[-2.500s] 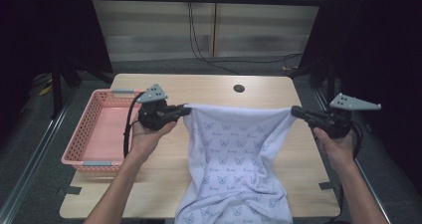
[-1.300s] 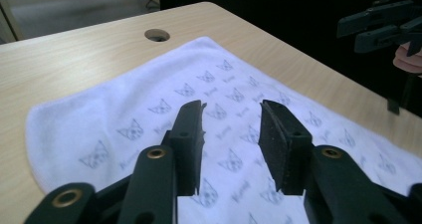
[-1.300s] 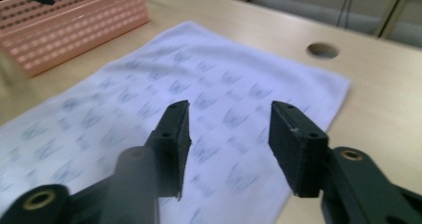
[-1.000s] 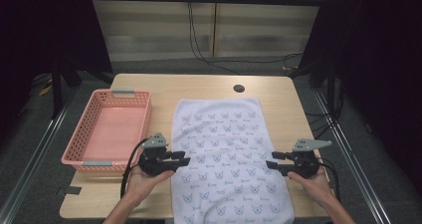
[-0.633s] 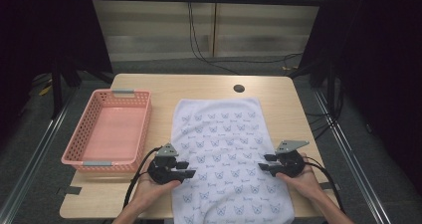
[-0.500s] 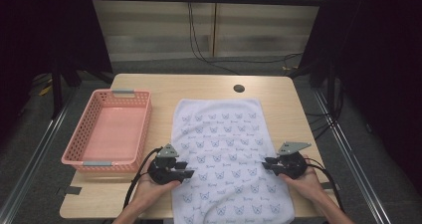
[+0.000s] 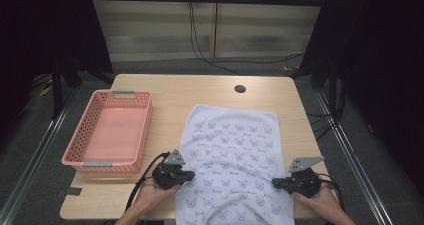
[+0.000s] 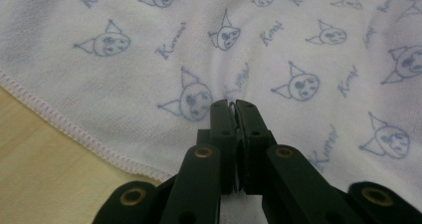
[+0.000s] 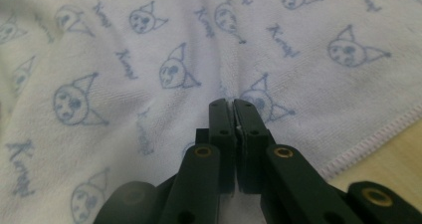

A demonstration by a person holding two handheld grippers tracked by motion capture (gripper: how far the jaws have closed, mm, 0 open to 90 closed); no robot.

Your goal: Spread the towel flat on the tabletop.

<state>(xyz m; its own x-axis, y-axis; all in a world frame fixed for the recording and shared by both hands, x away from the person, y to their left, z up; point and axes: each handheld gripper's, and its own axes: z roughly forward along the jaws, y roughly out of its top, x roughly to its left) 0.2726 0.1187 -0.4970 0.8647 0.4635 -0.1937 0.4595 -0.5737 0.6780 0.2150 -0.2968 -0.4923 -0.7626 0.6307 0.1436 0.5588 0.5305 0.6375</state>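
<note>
A white towel (image 7: 232, 150) printed with small blue cat faces lies flat on the wooden table (image 7: 170, 92), and its near end hangs over the front edge. My left gripper (image 7: 192, 175) rests on the towel's left edge near the front. Its jaws have just been closing and now stand shut, pinching a small ridge of the towel (image 8: 298, 35) at their tips (image 8: 233, 103). My right gripper (image 7: 274, 182) is at the towel's right edge. Its jaws have also just been closing and are shut on a pinch of towel (image 9: 149, 35) at the tips (image 9: 231, 102).
An empty pink plastic basket (image 7: 145, 130) stands at the table's left side. A round cable hole (image 7: 240, 89) sits in the tabletop beyond the towel. Bare wood lies between the basket and the towel.
The towel, first held up spread between both grippers, now lies flat. Both grippers came down to the near side edges, moved inward onto the cloth and closed their jaws.
</note>
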